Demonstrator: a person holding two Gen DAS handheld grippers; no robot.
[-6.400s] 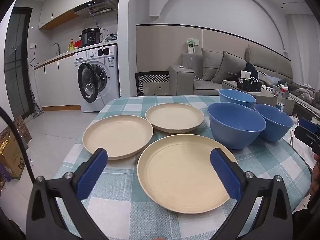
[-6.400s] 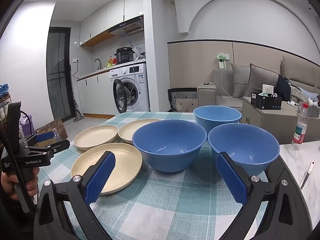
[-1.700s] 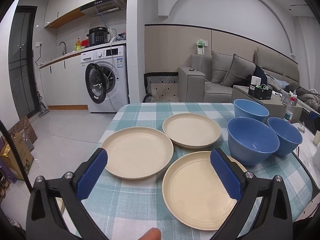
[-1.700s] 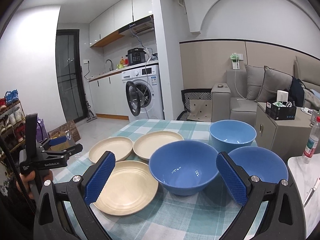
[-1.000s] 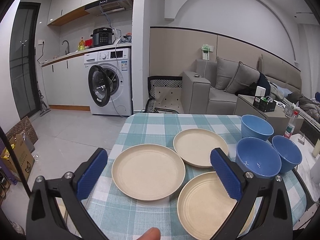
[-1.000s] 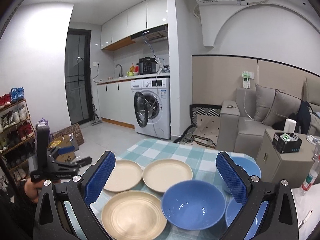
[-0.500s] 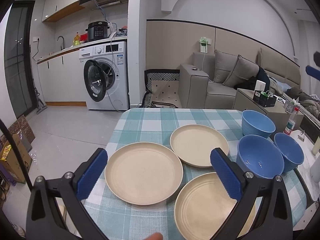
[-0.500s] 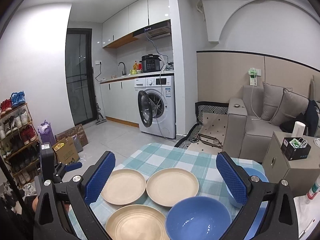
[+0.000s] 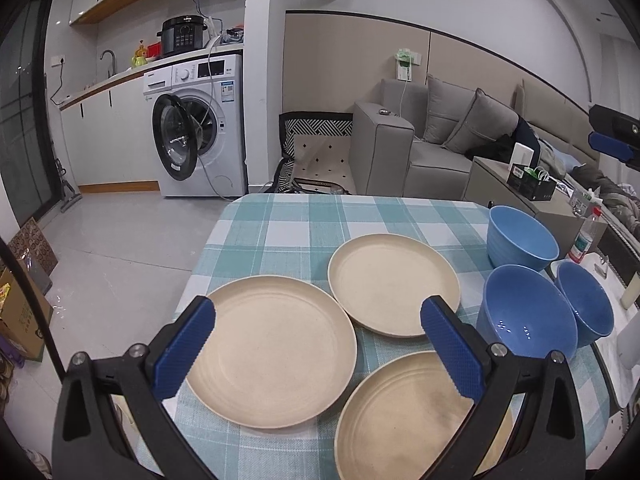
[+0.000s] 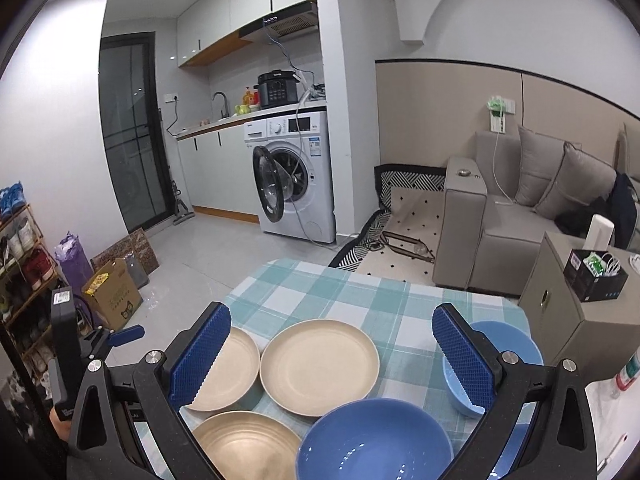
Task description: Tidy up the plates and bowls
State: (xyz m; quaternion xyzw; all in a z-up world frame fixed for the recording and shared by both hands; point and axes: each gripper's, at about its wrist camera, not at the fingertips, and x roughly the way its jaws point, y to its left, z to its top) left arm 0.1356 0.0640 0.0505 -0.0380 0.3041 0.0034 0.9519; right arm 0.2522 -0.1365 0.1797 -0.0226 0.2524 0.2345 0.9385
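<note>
Three cream plates lie apart on the checked tablecloth (image 9: pixel 280 220): a left plate (image 9: pixel 276 348), a far plate (image 9: pixel 392 282) and a near plate (image 9: pixel 404 420). Three blue bowls stand to their right: a far bowl (image 9: pixel 520 242), a middle bowl (image 9: pixel 524 322) and a right bowl (image 9: pixel 586 306). My left gripper (image 9: pixel 318 346) hangs open above the left plate, holding nothing. My right gripper (image 10: pixel 330 354) is open and empty, high over the table, above the far plate (image 10: pixel 320 366) and the middle bowl (image 10: pixel 374 442).
A washing machine (image 9: pixel 200 128) with its door open stands beyond the table on the left. A grey sofa (image 9: pixel 440 140) and a side cabinet (image 10: pixel 580 304) are at the right. A cardboard box (image 10: pixel 114 292) and a shoe rack (image 10: pixel 24 248) sit on the floor at left.
Both grippers have risen and drawn back from the table, the right one far higher. The left gripper has shifted left, over the left plate. Plates and bowls have not moved.
</note>
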